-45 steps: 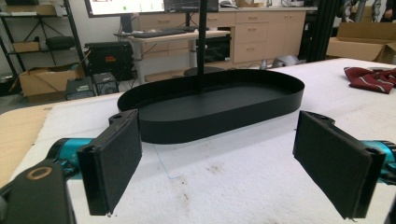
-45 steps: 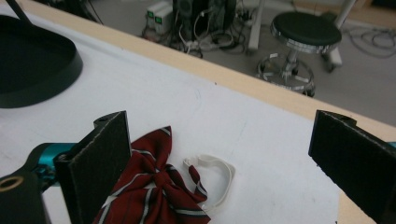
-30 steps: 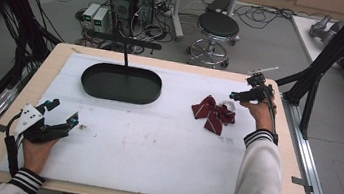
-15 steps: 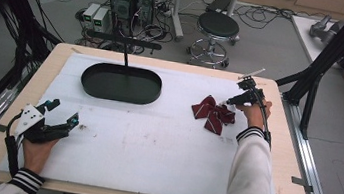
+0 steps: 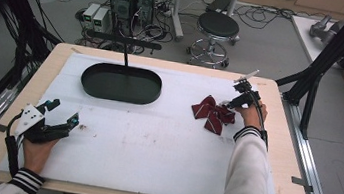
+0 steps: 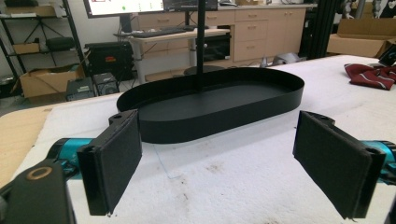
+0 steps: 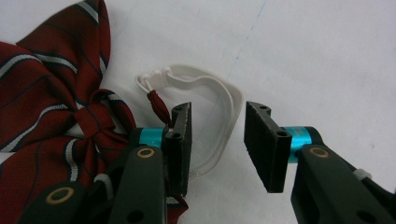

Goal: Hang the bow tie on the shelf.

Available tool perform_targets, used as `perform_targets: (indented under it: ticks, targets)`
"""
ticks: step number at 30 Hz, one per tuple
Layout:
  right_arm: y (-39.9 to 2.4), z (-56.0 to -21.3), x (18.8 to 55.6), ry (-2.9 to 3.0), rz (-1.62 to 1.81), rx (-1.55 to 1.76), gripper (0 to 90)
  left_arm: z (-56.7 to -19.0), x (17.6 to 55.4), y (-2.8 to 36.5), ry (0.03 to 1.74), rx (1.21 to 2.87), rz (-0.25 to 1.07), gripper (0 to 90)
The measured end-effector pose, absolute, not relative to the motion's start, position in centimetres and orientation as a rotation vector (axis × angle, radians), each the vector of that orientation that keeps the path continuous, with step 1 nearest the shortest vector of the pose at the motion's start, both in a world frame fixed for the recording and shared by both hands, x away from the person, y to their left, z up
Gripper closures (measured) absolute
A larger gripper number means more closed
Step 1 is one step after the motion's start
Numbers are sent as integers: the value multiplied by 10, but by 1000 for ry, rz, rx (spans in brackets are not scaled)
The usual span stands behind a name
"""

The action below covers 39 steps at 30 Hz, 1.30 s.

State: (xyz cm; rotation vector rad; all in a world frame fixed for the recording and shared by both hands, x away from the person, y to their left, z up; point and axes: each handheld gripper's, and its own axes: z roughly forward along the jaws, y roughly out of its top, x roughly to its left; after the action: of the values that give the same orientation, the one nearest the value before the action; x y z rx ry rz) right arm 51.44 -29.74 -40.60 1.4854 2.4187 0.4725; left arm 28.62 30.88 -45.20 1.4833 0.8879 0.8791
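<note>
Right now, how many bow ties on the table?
1. The striped red bow tie lies on the white mat right of the black oval tray, its white strap between the right tool's jaws. None look hidden.

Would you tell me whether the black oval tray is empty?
Empty: the black oval tray shows a bare floor, apart from its fixed upright post.

Your right gripper (image 7: pixel 217 140) points down beside the bow tie (image 5: pixel 212 113), jaws closing; your left gripper (image 5: pixel 58 121) rests well away from it, jaws wide.

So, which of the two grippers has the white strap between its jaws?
The right gripper: the bow tie's white strap runs between its closing jaws. The left gripper stands open over bare table.
</note>
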Motion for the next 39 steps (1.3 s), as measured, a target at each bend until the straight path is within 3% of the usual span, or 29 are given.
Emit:
perform_targets:
  ticks: [19, 23, 39]
  targets:
    - [-301, -413, 520, 2419, 409, 1576, 769, -452, 286, 309, 888, 1483, 880, 158]
    - [-297, -412, 520, 2431, 399, 1577, 864, -452, 286, 309, 886, 1486, 880, 159]
    - [-291, -401, 514, 2390, 495, 1563, 869, -452, 286, 309, 886, 1483, 880, 159]
